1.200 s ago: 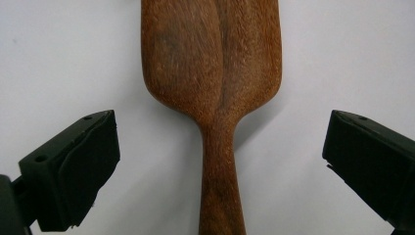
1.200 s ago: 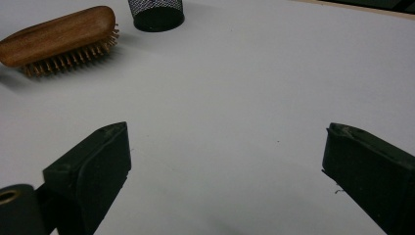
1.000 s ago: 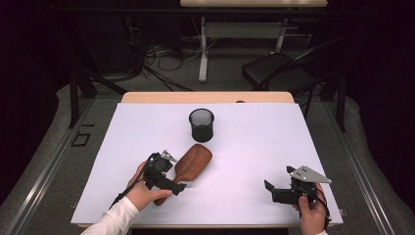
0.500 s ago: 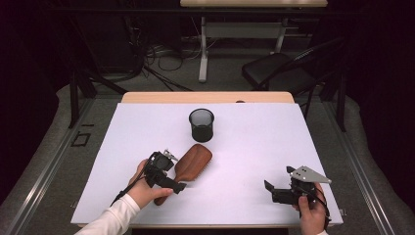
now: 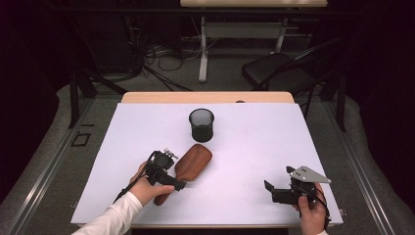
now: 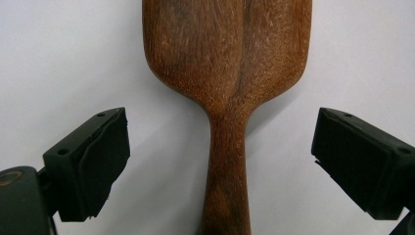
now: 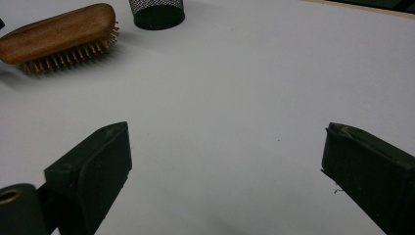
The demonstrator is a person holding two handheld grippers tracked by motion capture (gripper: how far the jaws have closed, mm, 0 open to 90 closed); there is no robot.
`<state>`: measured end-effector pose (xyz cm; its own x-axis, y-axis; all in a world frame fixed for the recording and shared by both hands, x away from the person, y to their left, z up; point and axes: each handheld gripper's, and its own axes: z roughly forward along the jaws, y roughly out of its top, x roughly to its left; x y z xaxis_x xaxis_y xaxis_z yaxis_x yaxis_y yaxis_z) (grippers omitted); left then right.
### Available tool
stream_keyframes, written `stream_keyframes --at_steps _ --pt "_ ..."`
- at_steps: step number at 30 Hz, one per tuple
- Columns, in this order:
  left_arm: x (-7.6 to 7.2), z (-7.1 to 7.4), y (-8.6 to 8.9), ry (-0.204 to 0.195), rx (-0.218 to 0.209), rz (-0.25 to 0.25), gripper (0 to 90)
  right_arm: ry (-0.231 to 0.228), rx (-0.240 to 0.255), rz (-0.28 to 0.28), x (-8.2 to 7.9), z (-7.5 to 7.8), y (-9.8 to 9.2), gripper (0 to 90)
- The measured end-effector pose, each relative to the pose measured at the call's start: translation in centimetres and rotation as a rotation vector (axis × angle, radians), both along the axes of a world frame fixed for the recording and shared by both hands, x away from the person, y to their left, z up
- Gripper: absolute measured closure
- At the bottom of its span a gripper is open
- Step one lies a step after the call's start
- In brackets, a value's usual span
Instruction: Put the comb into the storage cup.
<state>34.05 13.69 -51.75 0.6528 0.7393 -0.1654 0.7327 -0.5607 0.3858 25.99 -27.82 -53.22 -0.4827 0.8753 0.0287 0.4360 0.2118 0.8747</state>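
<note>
A wooden hairbrush [image 5: 194, 161] lies bristles down on the white table [image 5: 254, 147], handle toward the person. My left gripper [image 5: 166, 177] hovers over that handle. In the left gripper view the jaws of the left gripper [image 6: 220, 156] stand wide on either side of the narrow handle of the hairbrush [image 6: 230, 58], touching nothing. They have just been closing a little. My right gripper [image 5: 273, 190] rests near the table's front right corner. In the right gripper view the right gripper [image 7: 225, 161] is open over bare table, with the hairbrush [image 7: 58, 32] far off at upper left.
A black mesh cup [image 5: 201, 125] stands upright just behind the brush head, also seen as the mesh cup [image 7: 156, 12] in the right gripper view. Beyond the table's wooden far edge [image 5: 205, 98] are a dark chair [image 5: 274, 73] and cables on the floor.
</note>
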Motion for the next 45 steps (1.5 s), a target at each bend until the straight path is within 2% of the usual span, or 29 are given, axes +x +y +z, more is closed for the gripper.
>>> stream_keyframes --at_steps 6,12,21,30,38,40,45 --pt "0.3 -0.2 0.1 0.025 -0.007 0.011 14.9 0.001 -0.004 0.000 0.0 0.0 0.0 4.0" --pt "0.3 -0.3 -0.1 0.031 0.002 0.006 17.7 0.002 -0.005 -0.001 0.0 0.0 0.0 4.1" --pt "0.3 -0.2 -0.2 0.056 0.000 -0.001 32.5 0.004 -0.005 -0.001 0.0 0.0 0.0 4.1" --pt "0.3 -0.4 -0.3 0.075 0.015 -0.007 41.0 0.003 -0.003 0.000 0.0 -0.1 0.1 4.1" --pt "0.2 -0.6 -0.5 0.059 0.025 -0.022 44.9 0.003 -0.005 0.000 0.0 -0.1 0.1 4.1" --pt "0.2 -0.6 -0.7 0.071 0.021 -0.019 45.7 0.004 -0.006 0.000 0.0 -0.1 0.1 4.1" --pt "0.1 -0.8 -0.9 0.062 0.031 -0.035 48.0 0.008 -0.005 0.001 0.0 -0.1 0.0 4.3"
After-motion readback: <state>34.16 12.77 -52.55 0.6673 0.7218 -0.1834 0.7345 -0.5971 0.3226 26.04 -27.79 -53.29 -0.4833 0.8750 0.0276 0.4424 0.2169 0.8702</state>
